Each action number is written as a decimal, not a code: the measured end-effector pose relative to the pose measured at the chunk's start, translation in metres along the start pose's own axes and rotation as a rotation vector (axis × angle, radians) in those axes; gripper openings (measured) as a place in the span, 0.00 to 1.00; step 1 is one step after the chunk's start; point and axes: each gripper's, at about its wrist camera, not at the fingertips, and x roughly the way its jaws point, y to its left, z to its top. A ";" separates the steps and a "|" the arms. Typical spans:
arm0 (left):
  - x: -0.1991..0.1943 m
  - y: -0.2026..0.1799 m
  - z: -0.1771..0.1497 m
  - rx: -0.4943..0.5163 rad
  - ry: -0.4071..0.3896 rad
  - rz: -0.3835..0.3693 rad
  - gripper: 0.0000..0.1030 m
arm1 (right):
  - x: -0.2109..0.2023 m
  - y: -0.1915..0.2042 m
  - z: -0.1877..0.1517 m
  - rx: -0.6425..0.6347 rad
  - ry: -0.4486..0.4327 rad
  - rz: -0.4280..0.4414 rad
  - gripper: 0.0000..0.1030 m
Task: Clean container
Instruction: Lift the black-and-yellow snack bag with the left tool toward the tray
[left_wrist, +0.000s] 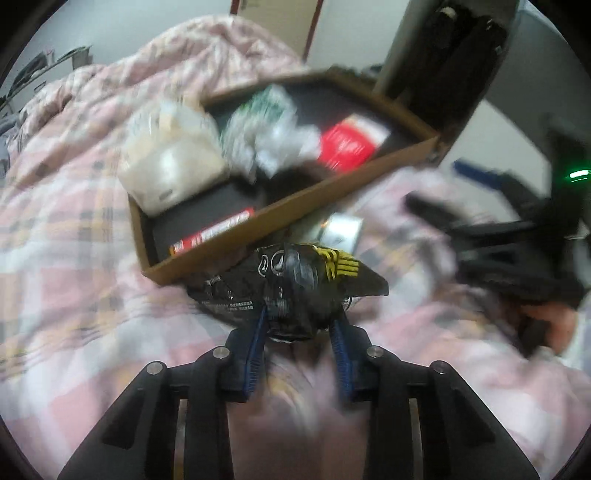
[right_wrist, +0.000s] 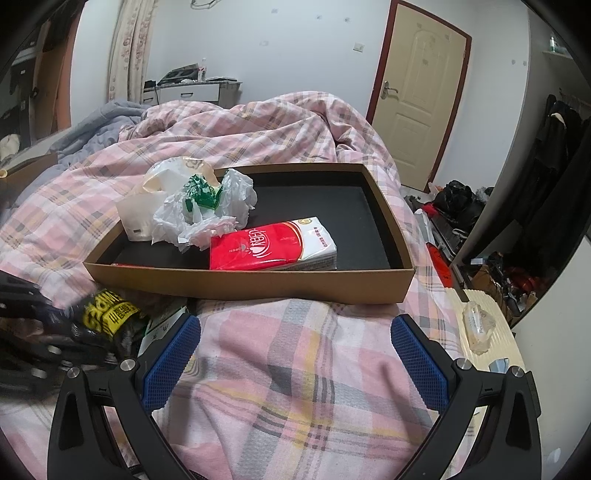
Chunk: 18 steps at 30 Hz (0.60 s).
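Left wrist view: left gripper (left_wrist: 300, 325) jaws clamped on one black snack packet (left_wrist: 291, 286), just outside the near wall of the cardboard box (right_wrist: 251, 286) on the plaid quilt (right_wrist: 295, 369). Right gripper (right_wrist: 295, 363) jaws wide apart, empty, over quilt. Inside the box: one red tissue pack (right_wrist: 273, 245), one crumpled plastic bag (right_wrist: 207, 206), one white container (right_wrist: 138, 216) at the far-left corner.

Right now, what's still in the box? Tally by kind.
Tissue pack: 1
Crumpled plastic bag: 1
White container: 1
Flat red packet: 1
Total: 4 in the box
Outside it: black wrapper, held in the left tongs.
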 end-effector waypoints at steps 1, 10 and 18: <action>-0.009 -0.001 0.001 0.001 -0.017 -0.023 0.27 | 0.000 0.000 0.000 0.000 -0.001 0.000 0.99; -0.044 0.014 0.013 -0.032 -0.220 0.022 0.25 | 0.000 0.000 0.000 0.005 -0.004 0.002 0.99; -0.050 0.046 0.048 -0.099 -0.426 0.071 0.25 | -0.001 0.000 -0.001 0.007 -0.007 0.003 0.99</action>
